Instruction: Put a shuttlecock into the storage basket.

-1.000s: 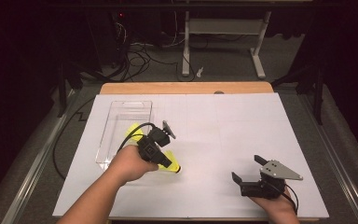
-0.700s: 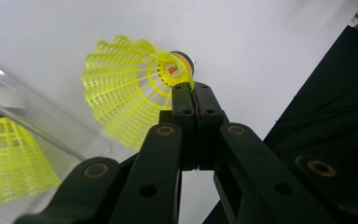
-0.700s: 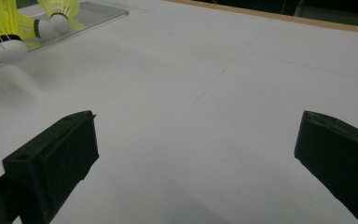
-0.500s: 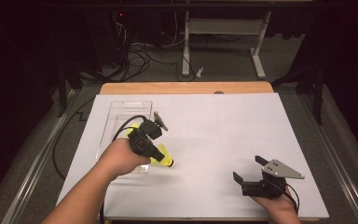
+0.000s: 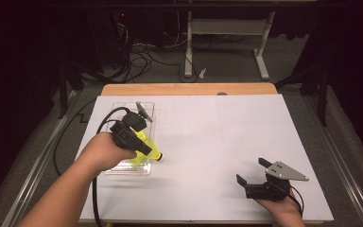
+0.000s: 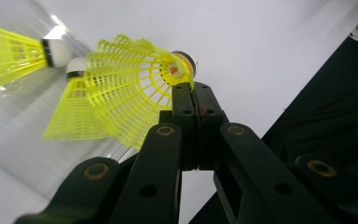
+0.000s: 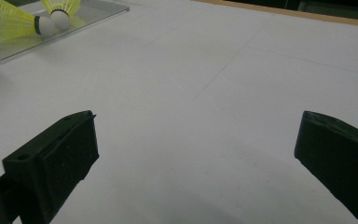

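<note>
Two yellow shuttlecocks (image 7: pixel 16 21) lie in the clear tray (image 5: pixel 144 168); a third shuttlecock (image 6: pixel 130 88) is pinched by its skirt edge in the left claw (image 6: pixel 191 91), held above the tray, seemingly about to go in. Right claw (image 5: pixel 253 175) rests wide open, empty, on the worktop (image 5: pixel 227 137).

Yellow mesh shuttlecock (image 6: pixel 135 88), white cork tip, pinched at rim, over tray edge.

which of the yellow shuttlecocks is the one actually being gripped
The shuttlecock with the red-marked cork, right at the tips of the left gripper: the closed jaws pinch its skirt edge. The other two shuttlecocks lie loose in the clear tray.
</note>
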`<state>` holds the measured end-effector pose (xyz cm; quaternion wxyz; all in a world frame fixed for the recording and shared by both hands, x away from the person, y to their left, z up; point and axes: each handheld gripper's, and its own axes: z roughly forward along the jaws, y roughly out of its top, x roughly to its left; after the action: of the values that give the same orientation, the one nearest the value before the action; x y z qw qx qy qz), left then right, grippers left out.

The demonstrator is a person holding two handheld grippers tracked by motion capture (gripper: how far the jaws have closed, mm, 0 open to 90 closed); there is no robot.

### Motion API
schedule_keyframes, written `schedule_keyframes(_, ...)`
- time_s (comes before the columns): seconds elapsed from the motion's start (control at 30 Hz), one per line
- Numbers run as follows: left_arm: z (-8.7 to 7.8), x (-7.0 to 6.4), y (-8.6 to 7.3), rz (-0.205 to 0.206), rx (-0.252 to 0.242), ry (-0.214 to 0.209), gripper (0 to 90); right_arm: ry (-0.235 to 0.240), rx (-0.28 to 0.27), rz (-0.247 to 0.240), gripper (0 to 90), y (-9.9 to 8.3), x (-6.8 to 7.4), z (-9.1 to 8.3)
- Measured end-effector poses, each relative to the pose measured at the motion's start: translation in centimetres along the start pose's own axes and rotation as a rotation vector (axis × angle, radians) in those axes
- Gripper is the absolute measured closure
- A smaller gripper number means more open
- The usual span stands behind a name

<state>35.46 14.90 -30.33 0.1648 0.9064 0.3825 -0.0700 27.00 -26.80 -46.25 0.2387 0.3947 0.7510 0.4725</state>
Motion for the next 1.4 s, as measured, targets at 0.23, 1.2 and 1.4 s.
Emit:
schedule_keyframes(0.23,-0.9,1.6,-0.8,-0.042,-0.01,0.009,90.0,0.005,0.003,-0.001,0.1,0.0,0.1,0.1)
schedule_keyframes(1.2,-1.5,7.7,-3.4,-0.201,-0.025,0.049,90.0,0.018,0.017,-0.004,0.1,-0.1,0.1,0.2)
schedule_keyframes(1.4,-1.2,8.8,-3.6,-0.224,-0.039,0.034,90.0,0.023,0.024,-0.005,0.1,-0.2,0.1,0.4)
